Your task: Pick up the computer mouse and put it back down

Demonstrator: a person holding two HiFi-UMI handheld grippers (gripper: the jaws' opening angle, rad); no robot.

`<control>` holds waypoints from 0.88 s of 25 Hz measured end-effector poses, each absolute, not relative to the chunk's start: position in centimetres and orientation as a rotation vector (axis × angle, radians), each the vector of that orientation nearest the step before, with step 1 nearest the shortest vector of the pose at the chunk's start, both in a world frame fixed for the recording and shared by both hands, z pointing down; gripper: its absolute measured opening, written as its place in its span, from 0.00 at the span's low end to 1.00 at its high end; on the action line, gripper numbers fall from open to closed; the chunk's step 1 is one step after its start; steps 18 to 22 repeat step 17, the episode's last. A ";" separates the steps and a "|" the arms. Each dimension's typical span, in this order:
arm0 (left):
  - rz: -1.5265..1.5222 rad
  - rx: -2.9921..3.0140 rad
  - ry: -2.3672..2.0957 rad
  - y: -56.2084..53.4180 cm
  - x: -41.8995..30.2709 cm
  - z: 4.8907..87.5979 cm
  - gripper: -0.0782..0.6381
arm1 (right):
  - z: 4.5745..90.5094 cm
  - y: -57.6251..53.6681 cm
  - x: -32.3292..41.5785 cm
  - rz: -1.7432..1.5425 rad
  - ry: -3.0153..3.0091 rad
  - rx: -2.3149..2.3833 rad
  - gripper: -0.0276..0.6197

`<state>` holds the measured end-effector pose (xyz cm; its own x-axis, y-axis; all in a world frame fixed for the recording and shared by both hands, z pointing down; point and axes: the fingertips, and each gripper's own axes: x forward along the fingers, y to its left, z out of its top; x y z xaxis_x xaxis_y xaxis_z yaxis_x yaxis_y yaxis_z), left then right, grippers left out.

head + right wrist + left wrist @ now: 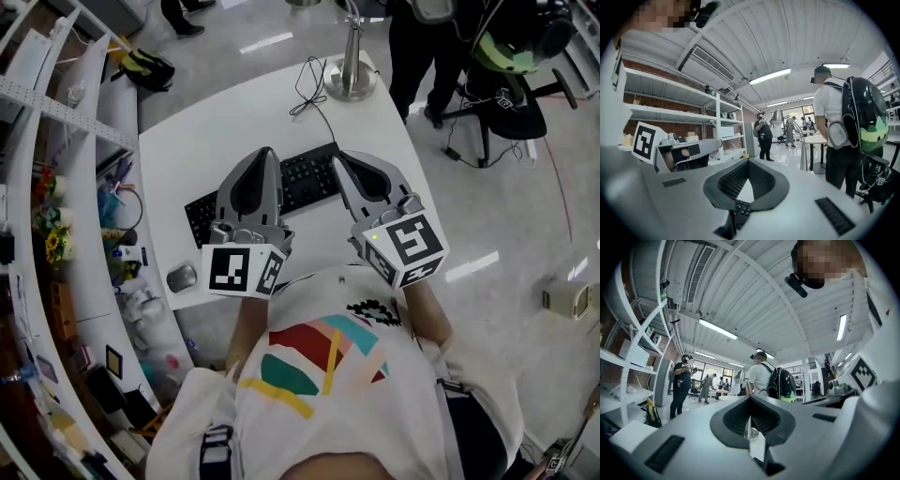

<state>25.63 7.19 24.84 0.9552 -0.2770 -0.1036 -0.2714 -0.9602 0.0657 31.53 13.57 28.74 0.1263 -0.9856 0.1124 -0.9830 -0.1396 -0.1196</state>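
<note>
Grey computer mouse (181, 277) lies on the white desk (206, 150) near its front-left edge, off to the left of the left hand-held gripper (265, 157). That one and the right hand-held gripper (345, 161) are both clenched empty, raised over the keyboard (307, 180).

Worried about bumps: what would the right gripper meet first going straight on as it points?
Probably the lamp stand across the desk; the right gripper clears the keyboard. Depth is unclear.
</note>
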 end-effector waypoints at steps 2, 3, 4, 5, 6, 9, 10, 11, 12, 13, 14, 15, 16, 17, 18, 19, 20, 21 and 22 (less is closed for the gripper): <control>-0.166 3.060 -0.435 7.9 25.3 25.0 0.17 | 28.9 14.4 31.2 -0.250 2.046 -2.341 0.06; -0.170 3.056 -0.447 7.9 25.0 24.8 0.17 | 28.8 14.4 31.0 -0.247 2.053 -2.337 0.06; -0.178 3.050 -0.463 7.6 24.6 24.4 0.17 | 28.4 14.2 30.8 -0.244 2.066 -2.334 0.06; -0.188 3.044 -0.480 7.3 24.3 24.0 0.17 | 28.0 13.9 30.6 -0.241 2.081 -2.330 0.06; -0.197 3.039 -0.495 6.9 24.1 23.6 0.17 | 27.6 13.5 30.4 -0.237 2.096 -2.325 0.06; -0.210 3.038 -0.534 5.6 23.6 22.8 0.17 | 26.9 11.9 30.2 -0.223 2.132 -2.303 0.06; -0.210 3.039 -0.547 5.3 23.5 22.8 0.17 | 26.9 11.5 30.2 -0.217 2.141 -2.293 0.06; -0.209 3.039 -0.558 5.2 23.5 22.9 0.17 | 26.9 11.3 30.1 -0.213 2.148 -2.285 0.06; -0.209 3.038 -0.564 5.2 23.4 22.9 0.17 | 26.9 11.3 30.1 -0.210 2.153 -2.280 0.06; -0.211 3.038 -0.566 5.4 23.3 22.9 0.17 | 26.9 11.4 30.0 -0.207 2.155 -2.278 0.06; -0.213 3.039 -0.566 5.5 23.1 22.8 0.17 | 26.8 11.5 29.9 -0.205 2.157 -2.278 0.06; -0.217 3.039 -0.565 5.7 23.0 22.6 0.17 | 26.7 11.6 29.7 -0.202 2.158 -2.278 0.06; -0.220 3.040 -0.565 5.8 22.8 22.5 0.17 | 26.6 11.8 29.5 -0.199 2.160 -2.280 0.06; -0.223 3.040 -0.565 6.0 22.6 22.3 0.17 | 26.4 11.9 29.3 -0.197 2.162 -2.281 0.06; -0.223 3.040 -0.565 6.0 22.6 22.3 0.17 | 26.4 11.9 29.3 -0.197 2.162 -2.281 0.06; -0.223 3.040 -0.565 6.0 22.6 22.3 0.17 | 26.4 11.9 29.3 -0.197 2.162 -2.281 0.06; -0.223 3.040 -0.565 6.0 22.6 22.3 0.17 | 26.4 11.9 29.3 -0.197 2.162 -2.281 0.06; -0.223 3.040 -0.565 6.0 22.6 22.3 0.17 | 26.4 11.9 29.3 -0.197 2.162 -2.281 0.06; -0.223 3.040 -0.565 6.0 22.6 22.3 0.17 | 26.4 11.9 29.3 -0.197 2.162 -2.281 0.06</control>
